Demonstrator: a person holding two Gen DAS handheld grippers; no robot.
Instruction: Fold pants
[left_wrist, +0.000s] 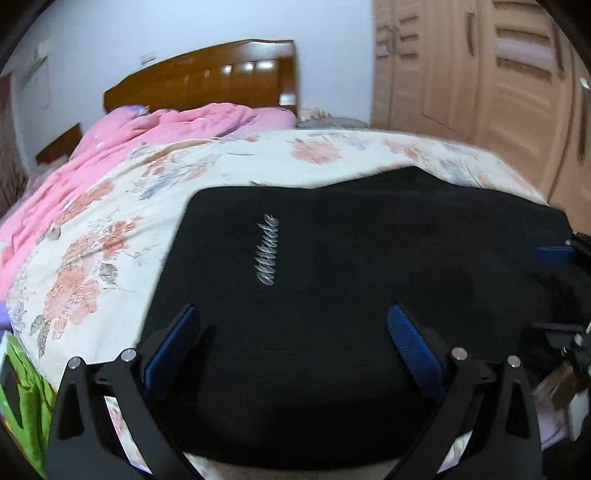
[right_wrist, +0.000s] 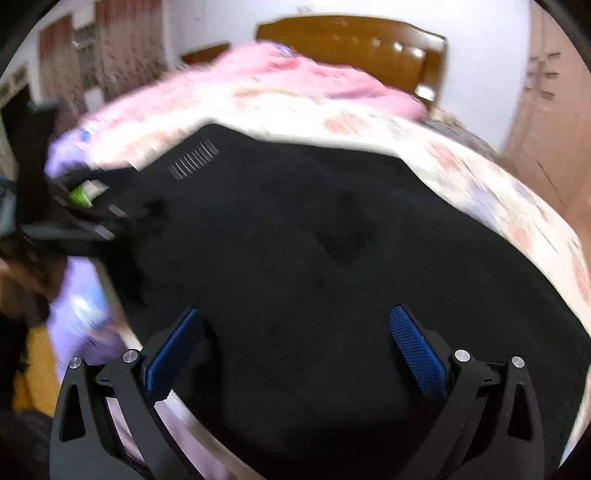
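Left hand-held gripper (left_wrist: 293, 354): wide open, holding nothing, just above the pants.
Right hand-held gripper (right_wrist: 295, 352): wide open and empty too.
Pants: the soft black folded pants (left_wrist: 332, 295) lie flat on the bed with the flowery cream sheet (left_wrist: 110, 229).
Done: they look folded into a neat, thick block.
Left: maybe one more fold or a smoothing pat.
Feel: fuzzy, floppy cloth with silver writing (left_wrist: 267, 253).

The pants (left_wrist: 332, 288) under my tongs are soft, dull black cloth. My pads (right_wrist: 417, 350) are bumpy blue rubber. The headboard (left_wrist: 207, 81) is shiny brown wood. The sheet (left_wrist: 110, 236) is flowery cloth.
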